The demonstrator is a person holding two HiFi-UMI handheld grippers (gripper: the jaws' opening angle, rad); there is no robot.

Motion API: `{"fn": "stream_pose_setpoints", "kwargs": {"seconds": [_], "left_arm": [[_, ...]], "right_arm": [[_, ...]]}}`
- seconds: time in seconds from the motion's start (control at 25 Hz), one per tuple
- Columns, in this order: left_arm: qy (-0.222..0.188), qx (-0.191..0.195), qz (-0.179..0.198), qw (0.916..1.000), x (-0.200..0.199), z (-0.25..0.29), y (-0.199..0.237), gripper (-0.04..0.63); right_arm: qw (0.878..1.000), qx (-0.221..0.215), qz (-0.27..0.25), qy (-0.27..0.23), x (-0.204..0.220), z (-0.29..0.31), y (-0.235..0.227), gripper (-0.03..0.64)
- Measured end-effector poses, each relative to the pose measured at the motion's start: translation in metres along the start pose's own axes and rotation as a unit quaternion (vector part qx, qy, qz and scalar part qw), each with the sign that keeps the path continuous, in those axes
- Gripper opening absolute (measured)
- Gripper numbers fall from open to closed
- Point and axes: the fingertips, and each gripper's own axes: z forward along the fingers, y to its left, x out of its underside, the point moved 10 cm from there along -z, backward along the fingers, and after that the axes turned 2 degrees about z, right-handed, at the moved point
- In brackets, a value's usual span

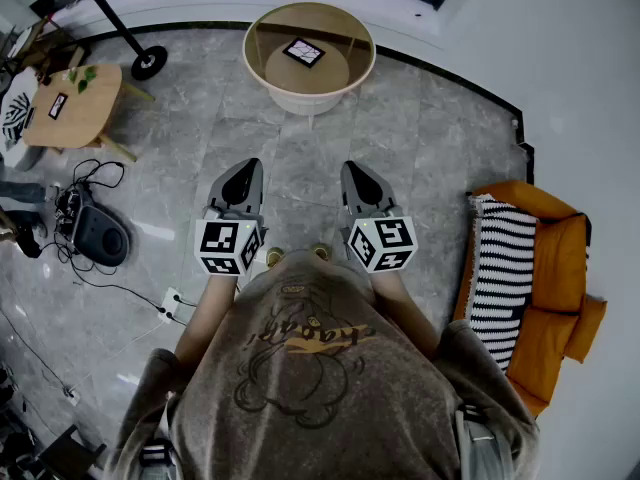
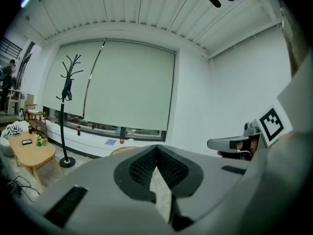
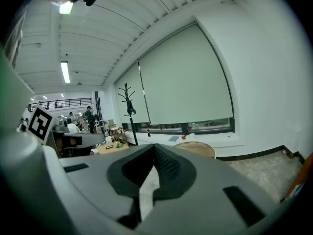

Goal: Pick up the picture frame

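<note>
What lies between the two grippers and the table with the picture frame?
Nothing: in the head view only bare grey floor separates the left gripper and right gripper from the round table holding the picture frame.

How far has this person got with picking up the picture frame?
Nothing looks done: the picture frame lies on the round table, some way ahead of the grippers. In hand, nothing: the left gripper and right gripper both show jaws shut and empty. Left to do: walk over, open the jaws, grasp the frame, lift it.

Orange sofa [image 1: 562, 258] right, striped cushion [image 1: 500, 258] on it; wooden table [image 1: 95, 115] left; coat stand [image 2: 62, 131].
</note>
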Motion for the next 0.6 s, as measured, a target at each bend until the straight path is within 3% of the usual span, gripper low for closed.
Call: {"fn": "stream_pose_setpoints", "kwargs": {"seconds": [0.6], "left_arm": [[0.011, 0.013, -0.001, 0.9998, 0.01, -0.015, 0.021, 0.017]], "right_arm": [[1.0, 0.013, 0.021, -0.008, 0.014, -0.009, 0.024, 0.017]]}}
